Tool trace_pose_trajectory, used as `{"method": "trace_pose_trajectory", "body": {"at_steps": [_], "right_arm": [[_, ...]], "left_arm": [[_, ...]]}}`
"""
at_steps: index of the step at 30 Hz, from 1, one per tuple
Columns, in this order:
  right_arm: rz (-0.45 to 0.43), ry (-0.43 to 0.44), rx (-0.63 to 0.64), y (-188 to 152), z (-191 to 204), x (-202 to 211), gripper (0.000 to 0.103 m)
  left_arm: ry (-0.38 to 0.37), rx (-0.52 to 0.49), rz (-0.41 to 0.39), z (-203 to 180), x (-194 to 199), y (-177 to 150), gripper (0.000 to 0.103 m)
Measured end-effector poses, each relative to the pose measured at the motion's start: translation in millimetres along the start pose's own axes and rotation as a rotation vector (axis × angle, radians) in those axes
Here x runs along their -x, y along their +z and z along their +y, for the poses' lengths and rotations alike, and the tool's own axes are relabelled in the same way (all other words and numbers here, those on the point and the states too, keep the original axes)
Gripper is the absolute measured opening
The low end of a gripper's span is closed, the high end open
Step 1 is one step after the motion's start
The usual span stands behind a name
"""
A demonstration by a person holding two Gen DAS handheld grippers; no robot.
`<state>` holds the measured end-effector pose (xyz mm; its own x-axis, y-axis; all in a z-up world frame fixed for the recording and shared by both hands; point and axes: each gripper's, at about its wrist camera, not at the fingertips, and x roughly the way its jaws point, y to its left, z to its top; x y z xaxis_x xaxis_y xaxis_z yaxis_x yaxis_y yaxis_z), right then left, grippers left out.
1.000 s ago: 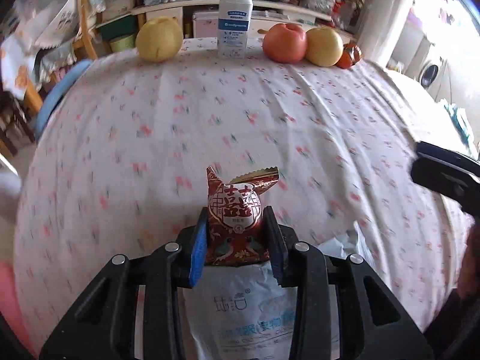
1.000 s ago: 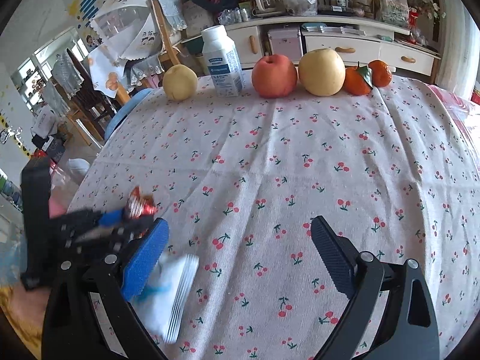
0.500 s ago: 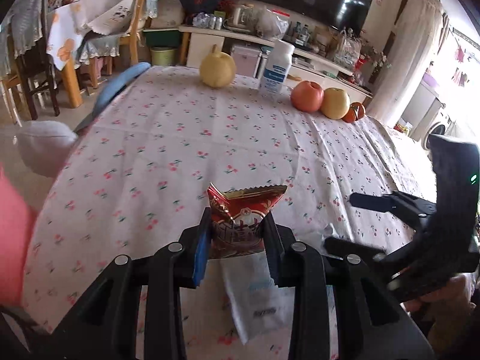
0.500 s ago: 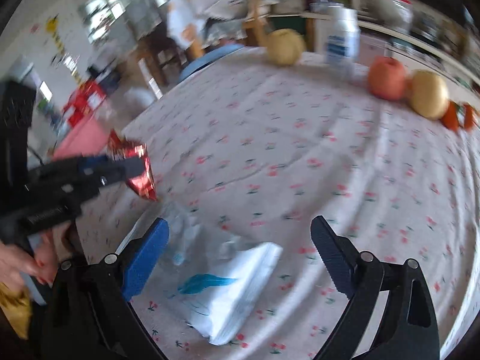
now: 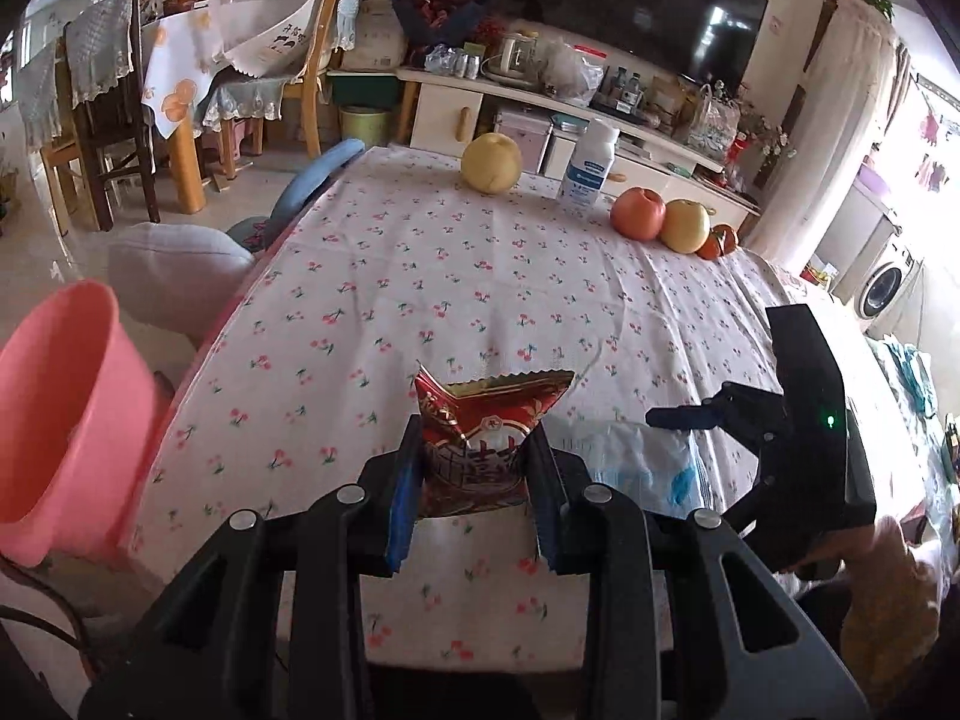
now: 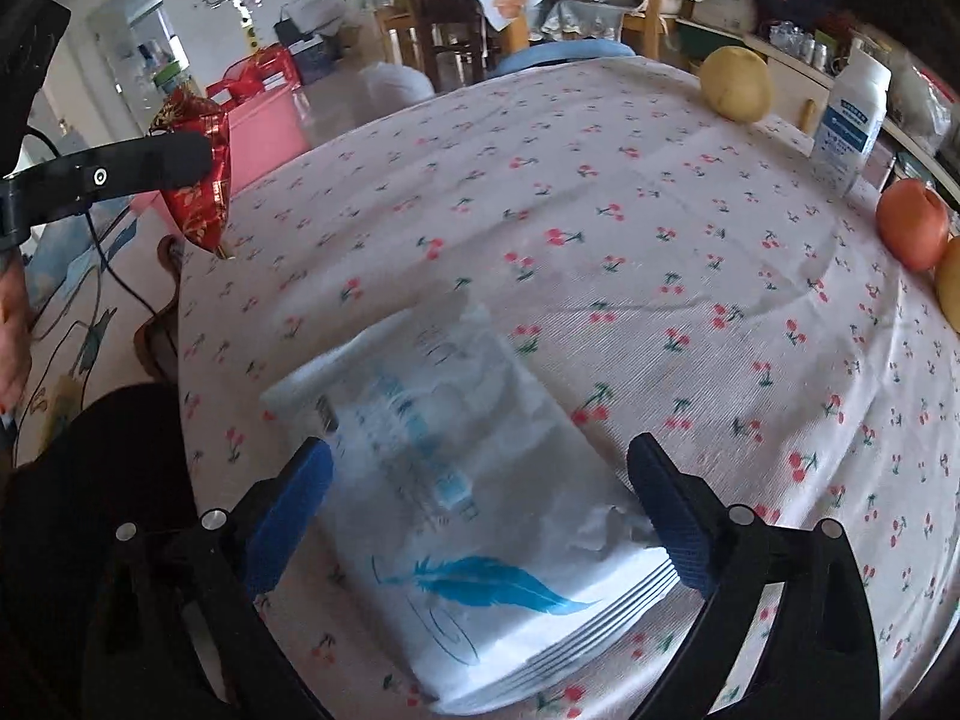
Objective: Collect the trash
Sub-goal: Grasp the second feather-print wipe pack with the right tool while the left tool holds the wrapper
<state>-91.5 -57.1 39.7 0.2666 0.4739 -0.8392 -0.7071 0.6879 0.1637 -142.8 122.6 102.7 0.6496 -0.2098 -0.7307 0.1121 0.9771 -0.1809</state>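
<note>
My left gripper [image 5: 474, 480] is shut on a red snack wrapper [image 5: 480, 438] and holds it above the table's near left part. The wrapper also shows in the right wrist view [image 6: 201, 192], pinched by the left gripper [image 6: 207, 159]. A white tissue pack with a blue feather print [image 6: 474, 492] lies on the cherry-print tablecloth [image 6: 600, 210]. My right gripper [image 6: 480, 510] is open, its jaws on either side of the pack. In the left wrist view the pack [image 5: 636, 462] lies beside the right gripper [image 5: 708, 420]. A pink bin [image 5: 54, 420] stands left of the table.
At the table's far edge stand a yellow pear [image 5: 491, 163], a white bottle [image 5: 589, 168], a red apple [image 5: 638, 213], a yellow apple [image 5: 685, 225] and an orange fruit [image 5: 717, 240]. A blue chair [image 5: 312, 180] and a grey cushion [image 5: 180, 276] are at the left.
My left gripper has lifted and pulled back toward the left with the wrapper, bringing the pink bin into view. My right gripper has moved over the tissue pack, which now lies between its jaws.
</note>
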Motion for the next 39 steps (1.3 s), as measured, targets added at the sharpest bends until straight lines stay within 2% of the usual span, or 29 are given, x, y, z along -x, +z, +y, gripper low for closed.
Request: {"method": "trace_pose_trajectory", "body": {"at_steps": [7, 11, 17, 22, 28, 35, 39], "right_arm": [[-0.001, -0.033, 0.034, -15, 17, 2, 0.099], [-0.015, -0.127, 0.077, -23, 30, -2, 0.099], [-0.045, -0.165, 0.004, -23, 28, 0, 0.096], [-0.059, -0.206, -0.062, -22, 30, 2, 0.085], [-0.067, -0.256, -0.128, -24, 37, 5, 0.079], [-0.084, -0.308, -0.211, -22, 44, 8, 0.077], [-0.11, -0.303, -0.244, -17, 51, 16, 0.077]], "left_arm": [[-0.022, -0.015, 0.018, 4, 7, -19, 0.034], [-0.039, -0.014, 0.018, 6, 8, -25, 0.034], [-0.054, -0.01, 0.007, 14, 11, -32, 0.034], [-0.061, -0.017, -0.002, 22, 13, -37, 0.034], [-0.081, -0.02, -0.012, 33, 16, -43, 0.034], [-0.093, -0.009, -0.039, 48, 25, -43, 0.034], [-0.095, 0.0, -0.059, 57, 31, -44, 0.034]]}}
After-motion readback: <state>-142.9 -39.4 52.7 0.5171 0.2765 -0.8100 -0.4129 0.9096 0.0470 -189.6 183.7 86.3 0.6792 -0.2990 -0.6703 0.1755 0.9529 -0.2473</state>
